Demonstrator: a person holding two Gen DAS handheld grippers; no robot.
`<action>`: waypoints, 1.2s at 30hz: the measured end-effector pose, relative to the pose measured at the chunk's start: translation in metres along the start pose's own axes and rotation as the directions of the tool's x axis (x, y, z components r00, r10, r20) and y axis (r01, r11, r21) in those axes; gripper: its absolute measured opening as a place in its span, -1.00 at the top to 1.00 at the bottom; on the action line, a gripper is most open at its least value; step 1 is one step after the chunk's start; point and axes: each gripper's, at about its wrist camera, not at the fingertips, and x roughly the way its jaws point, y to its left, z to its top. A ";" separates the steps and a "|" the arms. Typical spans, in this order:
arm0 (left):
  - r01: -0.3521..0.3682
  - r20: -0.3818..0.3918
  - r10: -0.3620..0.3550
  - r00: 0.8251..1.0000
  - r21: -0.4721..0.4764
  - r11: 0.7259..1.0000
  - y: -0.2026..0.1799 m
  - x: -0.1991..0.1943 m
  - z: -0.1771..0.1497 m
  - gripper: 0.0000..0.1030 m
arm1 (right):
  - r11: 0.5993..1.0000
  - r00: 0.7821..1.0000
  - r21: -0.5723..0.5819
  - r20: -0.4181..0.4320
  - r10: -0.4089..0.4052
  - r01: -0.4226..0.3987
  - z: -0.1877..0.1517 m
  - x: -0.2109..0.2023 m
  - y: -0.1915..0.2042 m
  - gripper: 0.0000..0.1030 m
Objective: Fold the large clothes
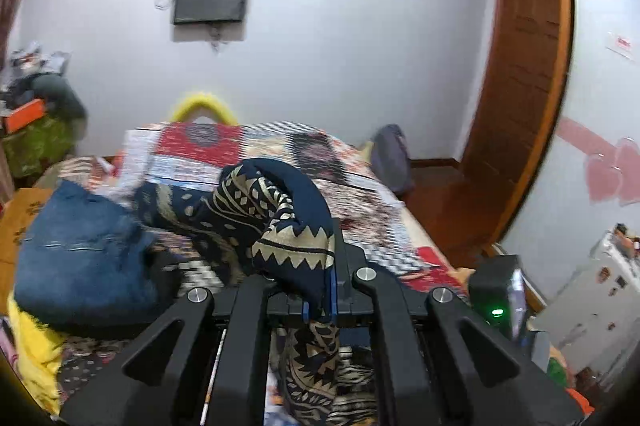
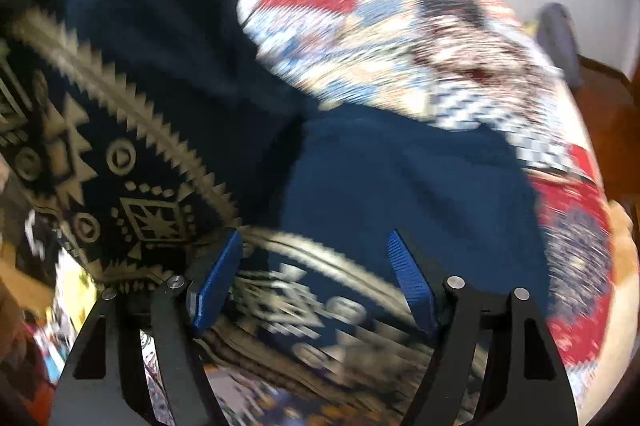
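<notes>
Currently left gripper [image 1: 320, 290] has its jaws pressed together on a fold of the navy garment [image 1: 280, 218]. The cloth bunches up over the blue pads and arcs away to the left in a hump toward the bed [image 1: 360, 169]; a second length hangs down between the black linkage arms below the jaws

Right gripper [image 2: 316, 282] has its jaws well apart, blue ribbed pads [image 2: 412, 282] angled outward. The same navy garment [image 2: 400, 177] spreads across the gap between and beyond them; can't tell whether either pad touches the cloth, but neither presses on it

Garment: soft dark navy fabric, plain in one broad panel, printed elsewhere with tan/gold sawtooth bands, diamonds, circles and triangles. Drapes in loose rolls, no crisp fold edges visible

Bed cover is a busy patchwork print in red, white, blue and checker. A crumpled blue denim piece [image 1: 80, 250] lies left of the garment on the bed, just beside it. Yellow fabric [image 1: 32, 354] at lower left edge

Hard to read: right wrist view is heavily motion-blurred, so the garment's outline and its far edges are smeared. Left view's lower part is blocked by the gripper frame, so the hanging end is cut off. Full extent of the garment isn't visible in either view
</notes>
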 end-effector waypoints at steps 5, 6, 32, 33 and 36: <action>0.111 -0.076 -0.106 0.991 0.055 0.992 -0.061 0.041 0.009 0.89 | 0.982 0.985 0.078 -0.004 -0.174 0.173 -0.029 -0.028 -0.067 -0.41; 0.139 -0.101 -0.133 0.986 0.054 0.989 -0.075 0.051 0.009 0.89 | 0.977 0.983 0.114 -0.036 -0.179 0.182 -0.038 -0.024 -0.081 -0.41; 0.270 -0.447 -0.112 0.888 0.309 0.912 -0.173 0.078 -0.086 0.04 | 0.917 0.952 0.261 -0.024 -0.306 0.302 -0.092 -0.109 -0.168 -0.39; 0.247 -0.413 -0.098 0.906 0.325 0.913 -0.169 0.070 -0.080 -0.18 | 0.918 0.948 0.247 -0.013 -0.317 0.310 -0.085 -0.109 -0.166 -0.39; 0.163 -0.316 -0.055 0.947 0.326 0.931 -0.146 0.048 -0.064 -0.35 | 0.928 0.952 0.230 0.023 -0.305 0.292 -0.065 -0.105 -0.161 -0.39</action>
